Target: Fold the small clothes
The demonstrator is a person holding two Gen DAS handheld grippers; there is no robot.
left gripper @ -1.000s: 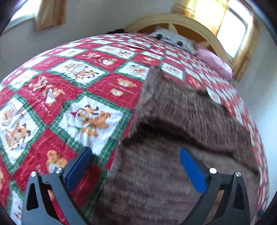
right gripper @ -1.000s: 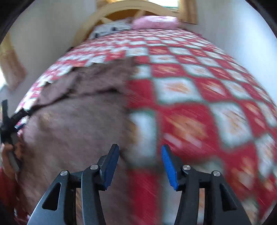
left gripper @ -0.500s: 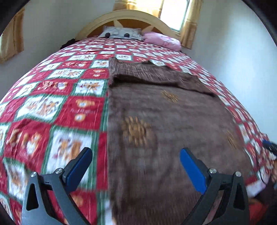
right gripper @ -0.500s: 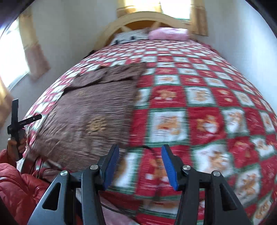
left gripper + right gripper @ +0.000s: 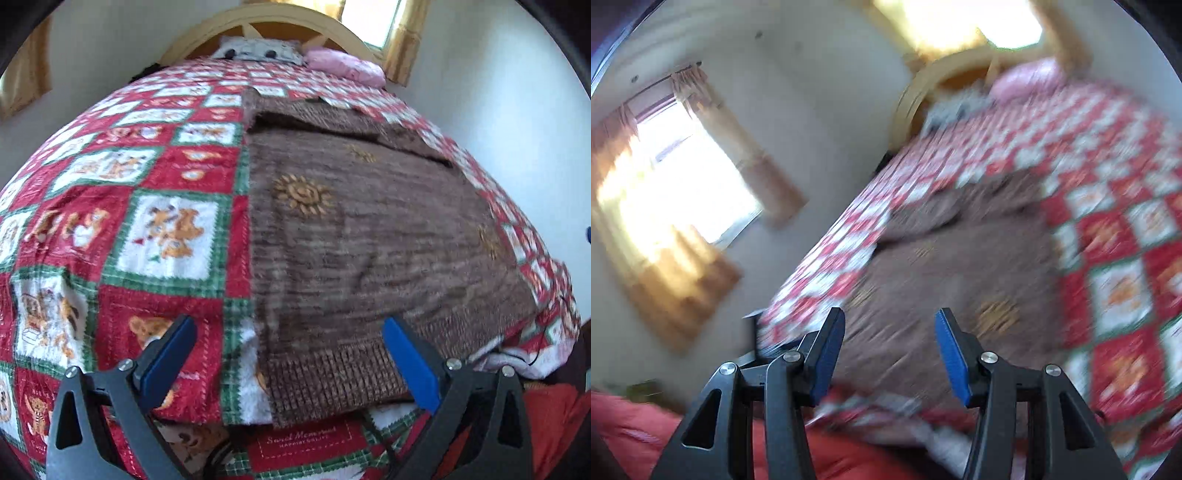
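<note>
Blur has come back into the right wrist view, which half a second ago looked squarely along the bed and now tips up to take in the wall and a side window (image 5: 676,177). In the left wrist view the brown sweater (image 5: 369,229) sat further up the bed before; now its ribbed hem lies between the blue pads, at the bed's near edge.

Left gripper (image 5: 291,365) points steeply down over the near edge of the bedspread (image 5: 110,206), its jaws spread wide, nothing pinched; the hem lies below them, and contact cannot be judged. Right gripper (image 5: 888,354) is angled less steeply, aimed from the near edge toward the left side of the bed, jaws parted about halfway and empty, as in the earlier frames. Below it a red sleeve (image 5: 849,454) of the person shows.

Count: one sweater, spread flat with one sleeve folded across its top, lying on the right half of the bed in the left view, its hem at the near edge. It carries at least three golden sun motifs (image 5: 303,194). Two pillows lean at the headboard (image 5: 266,16): one grey (image 5: 258,50), one pink (image 5: 343,66). Two curtained windows show in the right view, one beside the bed and one (image 5: 960,22) behind the headboard.
</note>
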